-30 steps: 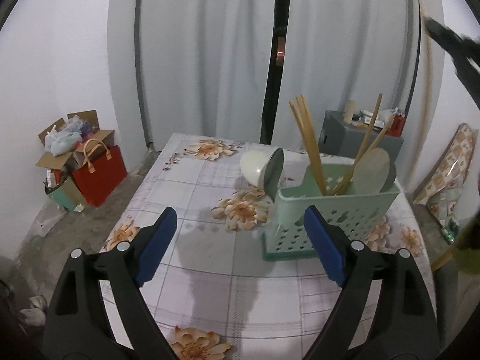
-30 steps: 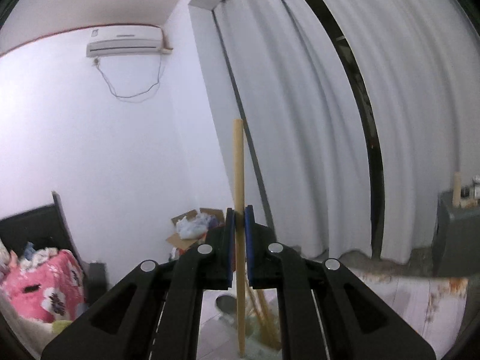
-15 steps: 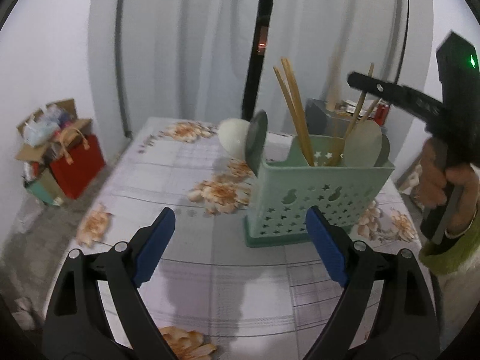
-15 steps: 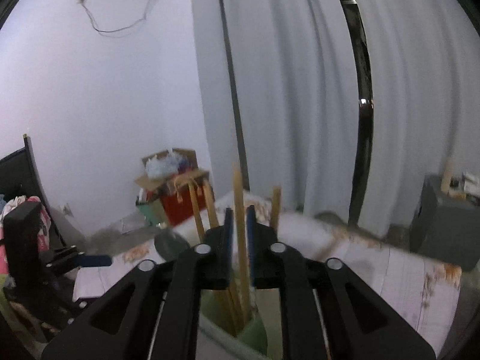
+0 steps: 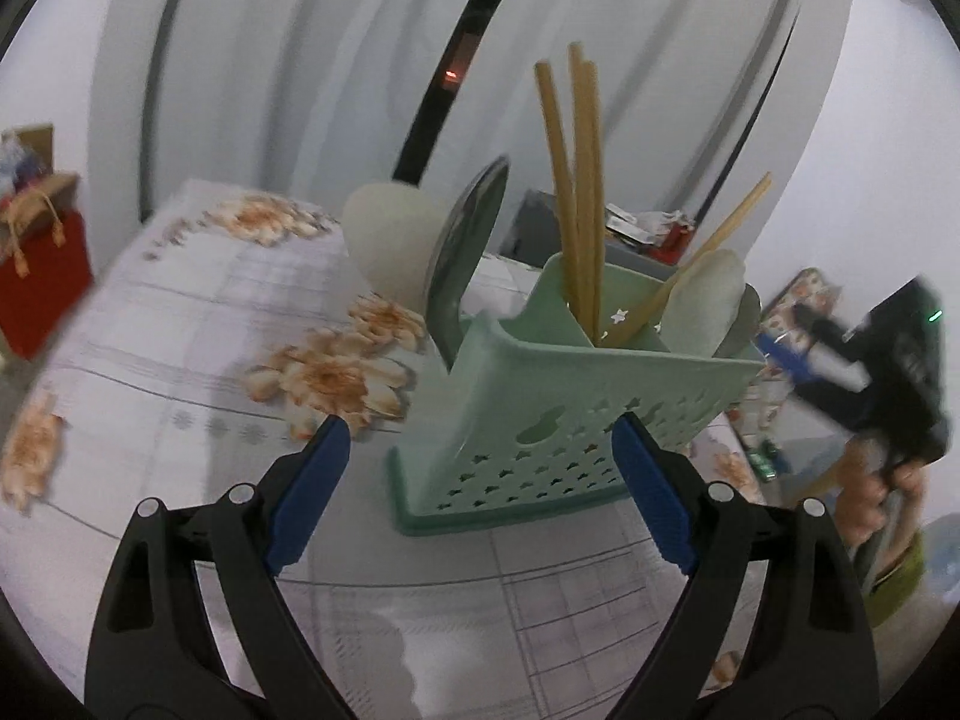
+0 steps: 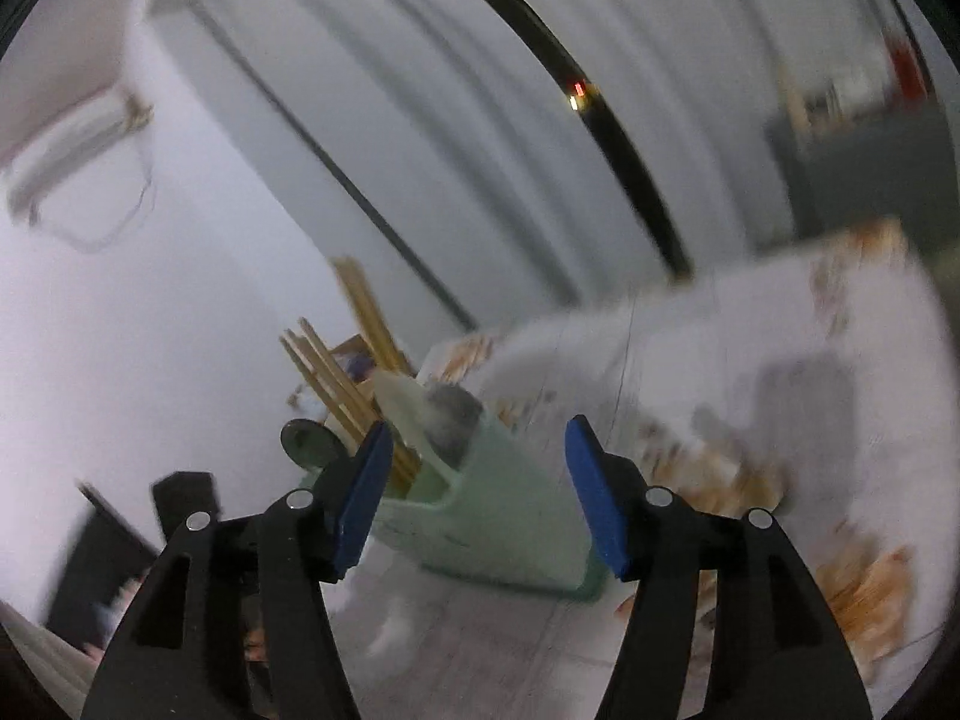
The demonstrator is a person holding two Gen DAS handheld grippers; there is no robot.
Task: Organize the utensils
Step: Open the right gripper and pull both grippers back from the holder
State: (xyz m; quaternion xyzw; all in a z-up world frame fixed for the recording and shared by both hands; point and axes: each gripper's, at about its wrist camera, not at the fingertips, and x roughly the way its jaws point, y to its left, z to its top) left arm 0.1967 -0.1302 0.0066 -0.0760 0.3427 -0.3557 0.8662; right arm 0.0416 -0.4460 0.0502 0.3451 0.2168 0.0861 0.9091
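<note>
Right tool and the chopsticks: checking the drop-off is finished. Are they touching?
Apart. The right wrist view shows the right tool opening with nothing between its pads; the chopsticks stand in the green caddy.

The right tongs (image 6: 477, 489), opening, have released the chopstick (image 5: 588, 198) into the caddy (image 5: 576, 414).

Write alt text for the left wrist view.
A green utensil caddy holding chopsticks and spoons stands on a floral tablecloth, framed by the open left hand-held gripper. The right hand-held gripper shows blurred at the right edge.
</note>
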